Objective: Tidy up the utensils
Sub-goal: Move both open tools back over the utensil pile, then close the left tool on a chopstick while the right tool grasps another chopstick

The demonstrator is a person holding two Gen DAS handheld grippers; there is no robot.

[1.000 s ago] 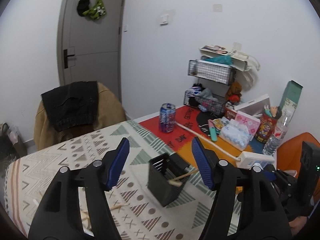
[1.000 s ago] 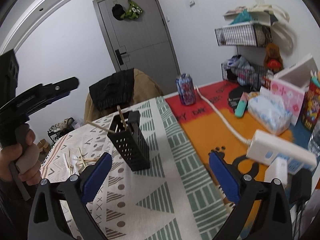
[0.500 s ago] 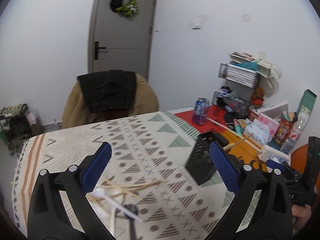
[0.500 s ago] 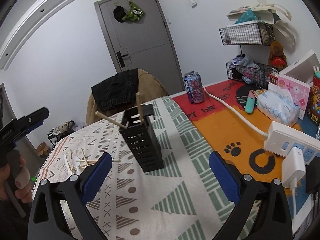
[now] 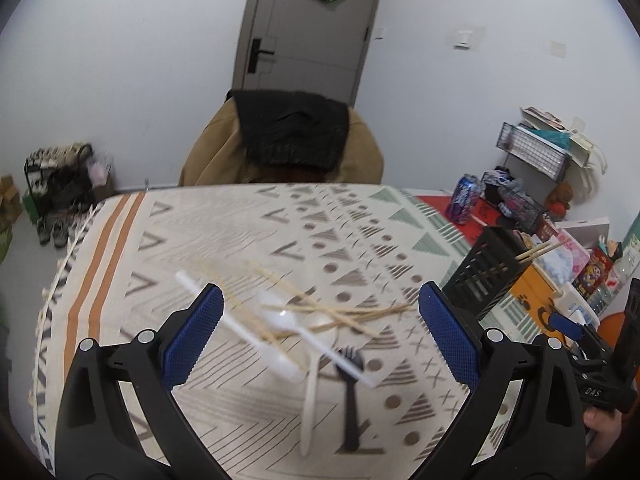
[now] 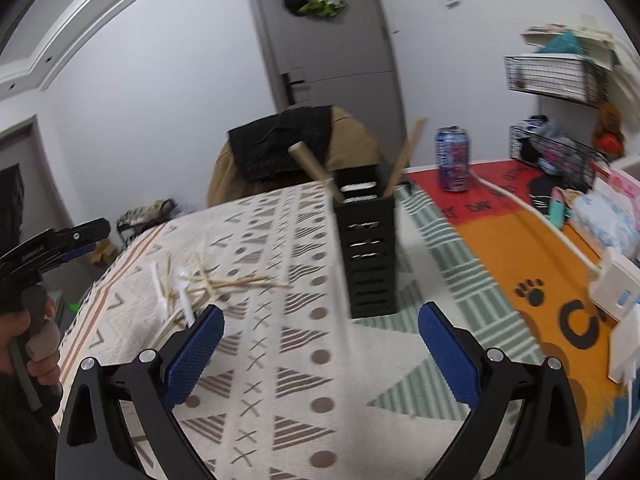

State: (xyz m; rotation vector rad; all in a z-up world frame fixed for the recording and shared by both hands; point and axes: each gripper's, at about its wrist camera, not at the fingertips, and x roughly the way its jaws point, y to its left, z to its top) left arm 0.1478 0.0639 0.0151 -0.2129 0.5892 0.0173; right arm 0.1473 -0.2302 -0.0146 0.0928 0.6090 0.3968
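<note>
The left gripper [image 5: 320,328] hung wide open and empty over the loose pile of utensils [image 5: 316,320], nearer than the right gripper [image 6: 320,344], also spread empty. A black fork [image 5: 350,392] lay toward six o'clock, its handle running twelve-to-six; the black holder [image 5: 486,276] stood at two o'clock, bare tablecloth [image 5: 224,236] between, the table's edge at nine o'clock.

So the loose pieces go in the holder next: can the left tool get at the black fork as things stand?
Probably yes: the left tool is open above the pile, and the black fork lies mostly exposed, with only a white straw crossing its head.
</note>
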